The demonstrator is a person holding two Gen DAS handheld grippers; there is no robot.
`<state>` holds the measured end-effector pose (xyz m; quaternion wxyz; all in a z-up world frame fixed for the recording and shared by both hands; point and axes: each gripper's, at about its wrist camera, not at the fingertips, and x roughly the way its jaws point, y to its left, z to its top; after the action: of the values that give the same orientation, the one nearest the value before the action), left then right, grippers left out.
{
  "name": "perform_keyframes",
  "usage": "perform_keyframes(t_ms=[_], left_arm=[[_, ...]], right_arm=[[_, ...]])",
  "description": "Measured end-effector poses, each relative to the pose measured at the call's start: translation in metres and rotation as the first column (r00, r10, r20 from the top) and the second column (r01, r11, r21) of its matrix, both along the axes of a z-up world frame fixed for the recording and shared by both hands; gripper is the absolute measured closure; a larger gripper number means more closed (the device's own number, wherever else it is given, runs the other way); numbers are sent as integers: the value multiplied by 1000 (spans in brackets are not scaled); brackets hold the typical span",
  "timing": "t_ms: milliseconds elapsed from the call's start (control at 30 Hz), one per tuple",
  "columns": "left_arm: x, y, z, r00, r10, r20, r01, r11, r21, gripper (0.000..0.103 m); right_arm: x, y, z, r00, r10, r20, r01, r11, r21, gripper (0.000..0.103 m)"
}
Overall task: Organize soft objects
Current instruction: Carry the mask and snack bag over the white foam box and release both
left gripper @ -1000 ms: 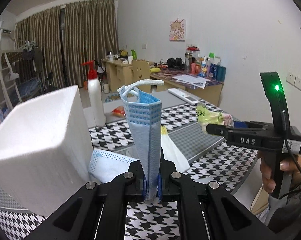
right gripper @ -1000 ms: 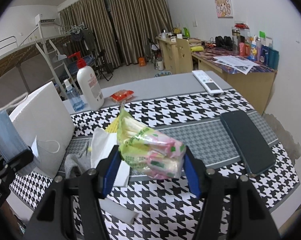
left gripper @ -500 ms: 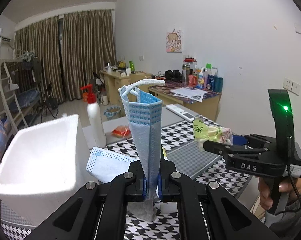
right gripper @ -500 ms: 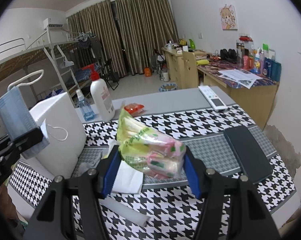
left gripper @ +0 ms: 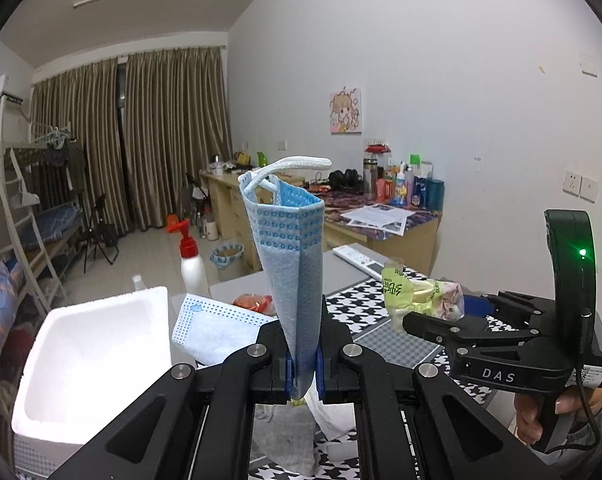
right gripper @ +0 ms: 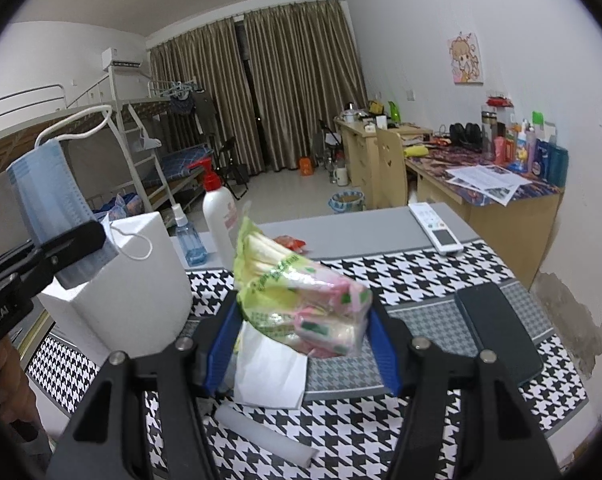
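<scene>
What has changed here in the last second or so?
Both grippers have risen from the table: the white foam box now sits lower in the left view, its hollow showing. The left gripper still pinches the blue face mask; the right gripper still clamps the tissue packet.

A dark flat phone and a white remote control are seen on the houndstooth-covered desk, well apart.

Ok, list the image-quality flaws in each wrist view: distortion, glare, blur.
Left wrist view: heavy fisheye bending with black corner vignette; the white foam box is blown out, its inner detail lost. Right wrist view: same curved distortion; the tissue pack between the fingers looks slightly soft, while the phone stays crisp.
</scene>
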<state>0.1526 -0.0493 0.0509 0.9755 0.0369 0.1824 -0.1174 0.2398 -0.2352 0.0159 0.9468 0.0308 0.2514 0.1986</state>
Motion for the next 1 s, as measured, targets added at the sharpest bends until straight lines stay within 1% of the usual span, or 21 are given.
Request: perform_keyframes(t_ms=[467,1000], left_arm=[[-3,13,17,997,54,59,-55,998,10,95],[-6,37,26,987,130,92,-133,991,23,95]], right_arm=[[-6,13,17,998,31,52,-32,999,14,38],[-6,57,30,989,119,90,-122,992,24,38]])
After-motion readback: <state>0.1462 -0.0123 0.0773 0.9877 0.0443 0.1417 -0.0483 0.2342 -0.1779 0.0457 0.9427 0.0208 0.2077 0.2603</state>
